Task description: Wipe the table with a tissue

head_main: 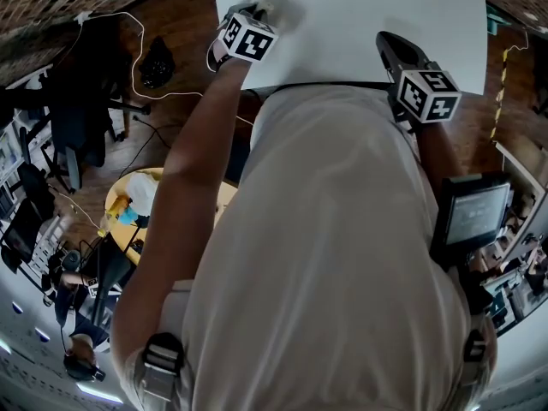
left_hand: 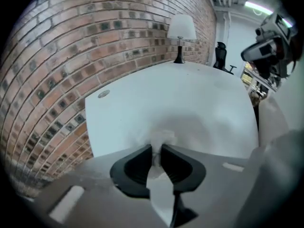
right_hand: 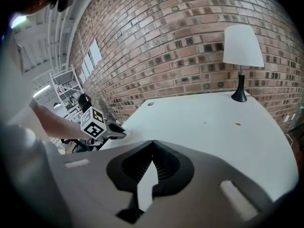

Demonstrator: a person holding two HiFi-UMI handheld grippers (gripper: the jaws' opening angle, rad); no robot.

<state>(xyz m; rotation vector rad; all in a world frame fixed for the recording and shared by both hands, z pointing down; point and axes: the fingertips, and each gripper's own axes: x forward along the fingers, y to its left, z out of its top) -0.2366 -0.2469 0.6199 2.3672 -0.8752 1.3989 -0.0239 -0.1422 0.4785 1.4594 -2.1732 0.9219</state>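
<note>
The white table (head_main: 368,15) fills the top of the head view. My left gripper (head_main: 255,8) points down at its near left part, shut on a crumpled white tissue (head_main: 267,5) pressed to the surface. In the left gripper view the tissue (left_hand: 164,136) bulges out just past the tips of the left gripper (left_hand: 156,148). My right gripper (head_main: 384,39) hovers over the table's near right edge, jaws together with nothing between them, as the right gripper view (right_hand: 152,144) confirms. That view also catches the left gripper (right_hand: 116,129) on the table (right_hand: 213,122).
A white-shaded lamp (right_hand: 242,51) stands at the table's far corner against a brick wall (left_hand: 95,46). A cable grommet (left_hand: 103,94) sits near the left edge, and a small speck (right_hand: 238,124) lies on the right. A dark office chair (head_main: 86,118) and a round yellow table (head_main: 128,204) stand on the floor at the left.
</note>
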